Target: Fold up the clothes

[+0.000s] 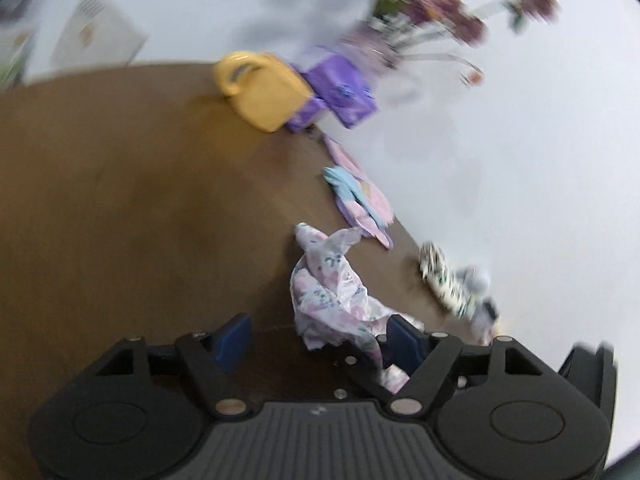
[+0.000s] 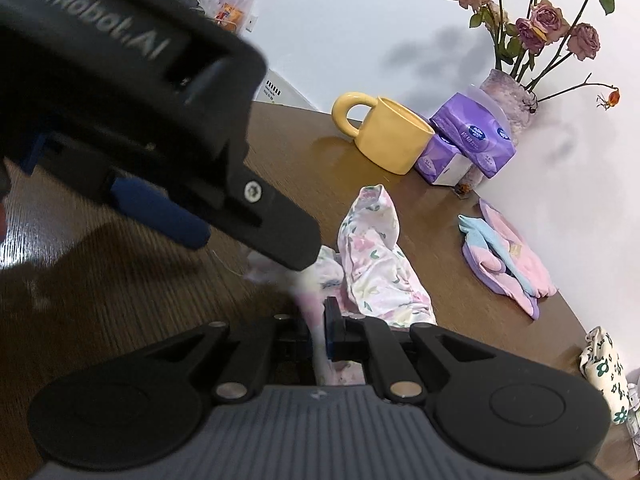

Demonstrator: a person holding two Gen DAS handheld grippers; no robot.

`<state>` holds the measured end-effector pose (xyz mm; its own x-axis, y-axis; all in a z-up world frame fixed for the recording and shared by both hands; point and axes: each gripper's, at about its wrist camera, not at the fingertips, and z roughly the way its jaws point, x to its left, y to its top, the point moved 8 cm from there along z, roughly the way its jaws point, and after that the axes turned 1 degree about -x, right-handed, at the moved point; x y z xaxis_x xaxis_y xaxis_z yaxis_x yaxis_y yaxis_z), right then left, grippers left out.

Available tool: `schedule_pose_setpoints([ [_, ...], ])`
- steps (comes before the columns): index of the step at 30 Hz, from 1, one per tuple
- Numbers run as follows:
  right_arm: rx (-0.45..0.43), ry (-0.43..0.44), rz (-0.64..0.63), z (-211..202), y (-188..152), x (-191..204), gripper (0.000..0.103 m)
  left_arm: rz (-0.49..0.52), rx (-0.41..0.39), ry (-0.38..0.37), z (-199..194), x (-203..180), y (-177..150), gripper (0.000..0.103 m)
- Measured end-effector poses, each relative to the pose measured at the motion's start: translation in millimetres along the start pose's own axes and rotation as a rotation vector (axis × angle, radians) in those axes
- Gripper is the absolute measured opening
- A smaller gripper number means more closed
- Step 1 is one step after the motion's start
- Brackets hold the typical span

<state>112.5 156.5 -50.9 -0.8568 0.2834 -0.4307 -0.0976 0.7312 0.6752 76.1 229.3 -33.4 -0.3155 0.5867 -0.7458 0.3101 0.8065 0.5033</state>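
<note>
A crumpled white floral garment (image 1: 332,292) lies on the brown wooden table (image 1: 120,200), near its right edge. My left gripper (image 1: 320,342) is open wide, low over the table. The garment's near end spills against its right blue pad; the left pad is over bare wood. In the right wrist view the same garment (image 2: 380,264) trails from my right gripper (image 2: 320,332), which is shut on a bunched fold of it. The left gripper's body fills that view's upper left. One of its fingers (image 2: 280,236) hangs just over the cloth.
A yellow mug (image 2: 392,136), purple tissue packs (image 2: 468,136) and a vase of dried roses (image 2: 516,96) stand at the table's far edge by the white wall. A folded pink and blue item (image 2: 508,260) and a green-flowered cloth (image 2: 604,368) lie along the right edge.
</note>
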Motion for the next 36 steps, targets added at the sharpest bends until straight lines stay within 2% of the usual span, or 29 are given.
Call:
schedule_pose_setpoints([
  [2, -0.002, 0.001, -0.002, 0.1, 0.2, 0.5, 0.005, -0.076, -0.021, -0.006, -2.3, 3.2, -1.6, 0.076],
  [14, -0.023, 0.009, 0.005, -0.9, 0.9, -1.2, 0.005, -0.193, -0.088, 0.017, 27.2, -3.8, 9.7, 0.075],
  [18, -0.031, 0.009, 0.017, -1.4, 0.8, -2.3, 0.005, -0.214, -0.068, 0.023, 32.7, -4.3, 7.3, 0.067],
  [22, -0.035, 0.015, 0.031, -2.0, 0.5, -4.3, 0.005, -0.211, -0.059, 0.030, 29.5, -4.0, 1.1, 0.065],
  [26, -0.038, 0.021, 0.040, -2.7, 1.1, -5.5, 0.005, -0.177, -0.086, 0.042, 28.0, -5.5, -2.3, 0.063],
  [29, -0.042, 0.025, 0.048, -4.4, 3.0, -7.1, 0.005, -0.146, -0.110, 0.055, 28.6, -5.1, -3.9, 0.057],
  [36, -0.046, 0.035, 0.068, -5.6, 3.8, -10.4, 0.005, -0.082, -0.160, 0.049, 30.6, -9.3, -5.7, 0.057],
])
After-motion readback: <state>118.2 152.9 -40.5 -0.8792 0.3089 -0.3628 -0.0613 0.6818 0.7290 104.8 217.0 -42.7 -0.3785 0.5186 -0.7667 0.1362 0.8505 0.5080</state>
